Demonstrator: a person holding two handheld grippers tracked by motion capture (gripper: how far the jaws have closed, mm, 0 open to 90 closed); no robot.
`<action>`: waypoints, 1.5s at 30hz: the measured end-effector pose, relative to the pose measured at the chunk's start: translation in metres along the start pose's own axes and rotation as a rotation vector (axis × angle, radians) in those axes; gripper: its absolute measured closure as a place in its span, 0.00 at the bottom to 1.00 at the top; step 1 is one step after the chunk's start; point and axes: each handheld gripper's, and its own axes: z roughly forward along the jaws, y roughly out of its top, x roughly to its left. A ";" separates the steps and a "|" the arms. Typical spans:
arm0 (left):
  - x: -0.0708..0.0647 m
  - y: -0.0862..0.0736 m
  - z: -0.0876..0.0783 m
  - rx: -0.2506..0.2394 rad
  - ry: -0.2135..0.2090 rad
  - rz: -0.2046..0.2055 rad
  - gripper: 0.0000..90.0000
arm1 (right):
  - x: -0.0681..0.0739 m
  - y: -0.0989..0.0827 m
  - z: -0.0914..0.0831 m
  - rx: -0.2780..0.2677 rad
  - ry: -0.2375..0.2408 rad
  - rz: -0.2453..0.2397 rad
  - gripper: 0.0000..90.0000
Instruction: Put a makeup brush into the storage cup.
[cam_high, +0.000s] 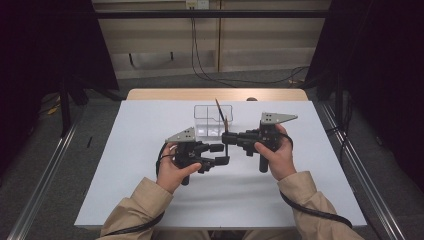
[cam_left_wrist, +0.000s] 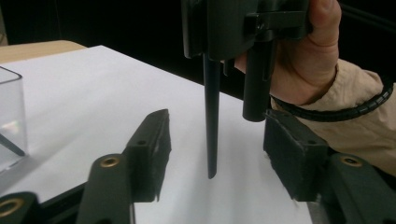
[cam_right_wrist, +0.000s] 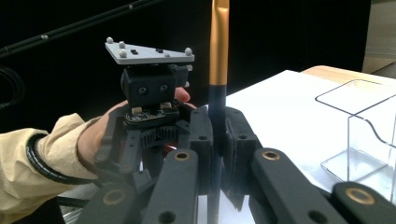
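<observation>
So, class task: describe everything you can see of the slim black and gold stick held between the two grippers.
The stick is slender, gold at its upper end and black below, tapering to a point; it looks like a brush handle or pen. It stands upright, clamped in the right hand-held gripper, whose pads press it from both sides. Its tip hangs between the open jaws of the left hand-held gripper, untouched by them, above the white table.

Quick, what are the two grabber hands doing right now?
Left gripper: open, the brush stands between its jaws, untouched.
Right gripper: shut on the brush.
</observation>
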 end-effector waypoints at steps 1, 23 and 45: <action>0.000 0.000 0.000 0.003 0.002 -0.004 0.40 | 0.000 0.000 0.000 -0.002 -0.001 -0.002 0.93; 0.002 0.002 -0.021 0.053 0.073 0.035 0.07 | 0.000 -0.001 -0.002 -0.003 -0.005 -0.016 0.93; 0.005 0.001 -0.057 0.075 0.157 0.085 0.05 | 0.000 -0.001 -0.002 0.000 -0.010 -0.039 0.93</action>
